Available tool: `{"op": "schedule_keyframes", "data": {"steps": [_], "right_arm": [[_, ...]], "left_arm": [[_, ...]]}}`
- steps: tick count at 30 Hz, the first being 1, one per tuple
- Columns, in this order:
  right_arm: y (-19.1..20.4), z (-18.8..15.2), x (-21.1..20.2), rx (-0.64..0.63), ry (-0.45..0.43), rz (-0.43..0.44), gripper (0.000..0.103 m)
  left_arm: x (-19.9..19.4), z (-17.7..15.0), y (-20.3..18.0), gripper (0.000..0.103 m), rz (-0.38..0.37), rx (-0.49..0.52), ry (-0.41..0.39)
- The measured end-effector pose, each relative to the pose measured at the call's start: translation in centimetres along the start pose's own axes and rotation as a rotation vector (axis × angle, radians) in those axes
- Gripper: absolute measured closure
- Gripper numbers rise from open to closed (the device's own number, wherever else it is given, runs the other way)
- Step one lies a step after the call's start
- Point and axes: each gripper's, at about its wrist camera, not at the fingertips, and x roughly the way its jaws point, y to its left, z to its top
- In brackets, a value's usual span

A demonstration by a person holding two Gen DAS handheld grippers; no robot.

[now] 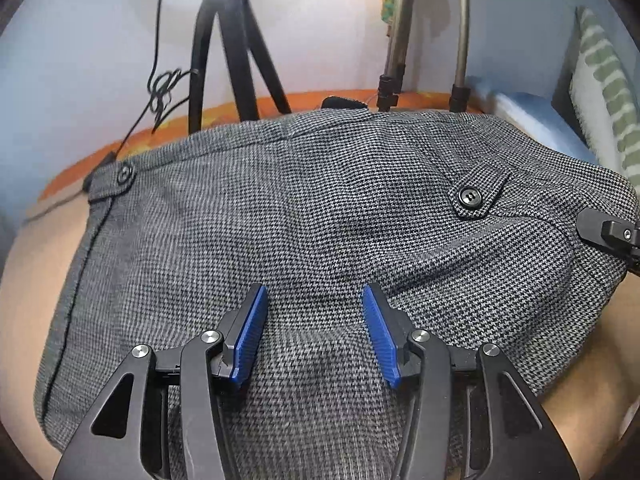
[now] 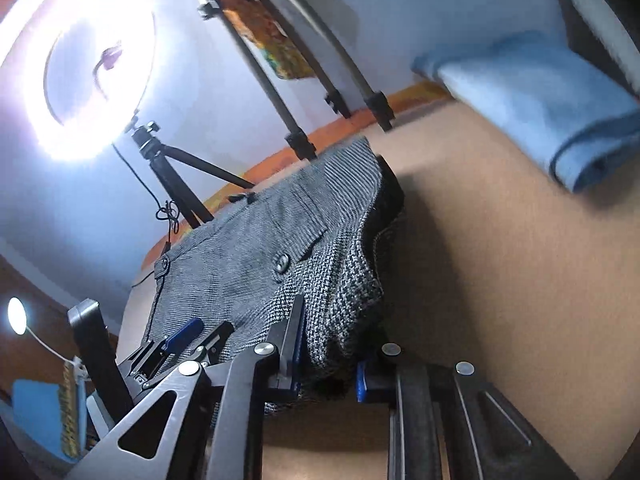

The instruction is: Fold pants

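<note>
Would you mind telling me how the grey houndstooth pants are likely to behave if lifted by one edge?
The pants will probably drape and sag, since the cloth already ripples and bunches near the right gripper. The stacked layers at that edge look thick, so they may feel fairly heavy. The woven texture should grip rather than slip.

My left wrist camera sits low and close over the pants (image 1: pixel 304 216), looking forward between its tongs (image 1: pixel 316 336) toward the wall and black tripod (image 1: pixel 228 52). My right wrist camera is rolled sideways at the pants' edge, just above the tabletop (image 2: pixel 480 260). Both views share the pants, tripod and blue towel (image 2: pixel 532 100).
</note>
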Motion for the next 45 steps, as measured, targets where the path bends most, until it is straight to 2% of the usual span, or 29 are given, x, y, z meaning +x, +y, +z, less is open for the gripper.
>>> {"op": "schedule_keyframes", "data": {"steps": [4,7,9,12,15,17,21,24,29,33,38,42,45], "right_arm": [[1.9,0.4,-0.7,-0.08,-0.037,-0.04,0.086],[3.1,0.5,-1.1,-0.134,-0.055,-0.062,0.086],[3.5,0.6,-1.2,-0.15,-0.058,-0.066,0.086],[4.4,0.8,-1.3,-0.176,-0.068,-0.068,0.087],[6.0,0.9,-1.6,-0.237,-0.083,-0.074,0.087],[7.1,1.0,-1.8,-0.285,-0.094,-0.092,0.087],[9.9,1.2,-1.9,-0.387,-0.098,-0.128,0.088],[13.2,0.9,-1.7,-0.497,-0.111,-0.16,0.088],[19.0,-0.5,-1.0,-0.65,-0.128,-0.164,0.088],[24.4,-2.7,0.8,-0.765,-0.118,-0.138,0.088],[30.9,-8.6,5.1,-0.987,-0.057,-0.127,0.09],[34.0,-14.4,9.5,-1.154,0.018,-0.146,0.09],[34.4,-16.6,11.8,-1.182,0.061,-0.151,0.091]], "left_arm": [[-2.3,-1.2,1.9,0.054,-0.055,-0.057,0.031],[-4.1,-3.1,3.8,0.052,-0.031,-0.05,0.036],[-3.9,-4.1,4.6,0.051,-0.011,-0.05,0.046],[-3.5,-5.1,5.8,0.049,-0.021,-0.063,0.037],[-4.4,-4.7,5.9,0.049,-0.042,-0.064,0.035],[-5.8,-4.3,7.1,0.049,-0.067,-0.113,0.006],[-9.1,-3.6,11.8,0.049,-0.1,-0.281,-0.065],[-11.6,-3.7,15.6,0.049,-0.053,-0.359,-0.134],[-14.4,-5.1,22.4,0.049,-0.009,-0.522,-0.212],[-16.5,-6.4,26.3,0.049,0.025,-0.618,-0.262],[-17.4,-7.8,29.0,0.049,0.054,-0.674,-0.278],[-17.3,-8.6,30.3,0.049,0.072,-0.705,-0.28],[-17.4,-9.0,31.1,0.049,0.085,-0.719,-0.288]]}}
